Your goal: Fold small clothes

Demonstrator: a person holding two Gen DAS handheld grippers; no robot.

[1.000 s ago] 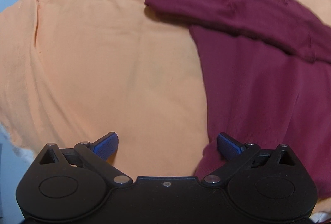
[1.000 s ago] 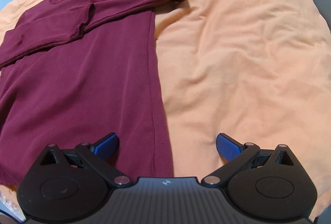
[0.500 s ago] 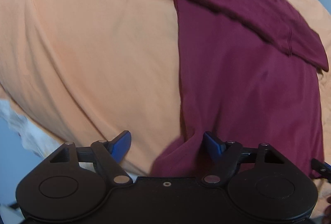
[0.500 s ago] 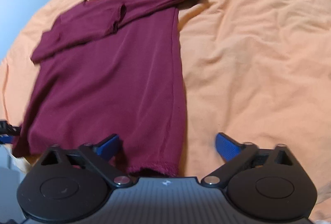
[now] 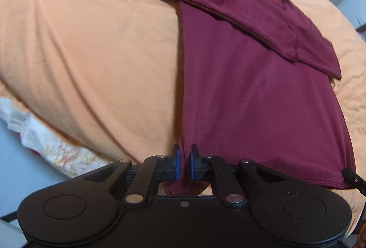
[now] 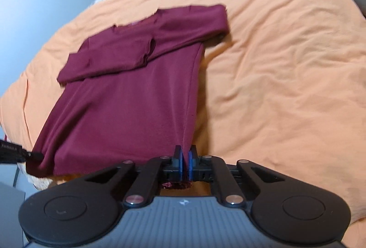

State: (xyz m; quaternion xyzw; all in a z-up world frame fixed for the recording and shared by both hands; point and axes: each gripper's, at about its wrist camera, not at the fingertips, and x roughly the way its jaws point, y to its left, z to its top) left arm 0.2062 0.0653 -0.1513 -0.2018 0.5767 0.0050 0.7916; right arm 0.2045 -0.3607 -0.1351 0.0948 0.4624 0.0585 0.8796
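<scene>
With both my left gripper (image 5: 183,164) and right gripper (image 6: 185,164) pinching the maroon shirt (image 5: 263,97) hem corners, I feared uneven lifting would spill the folded sleeves (image 6: 137,46).

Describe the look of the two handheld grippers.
Both are alike: the left gripper and right gripper have wide black bodies with round discs, silver rivets on black link arms, and blue finger pads. The right body has a ribbed grey face.

The left gripper (image 5: 183,164) and right gripper (image 6: 185,165) each pinch a hem corner of the maroon shirt (image 5: 251,99), blue pads nearly closed.
</scene>
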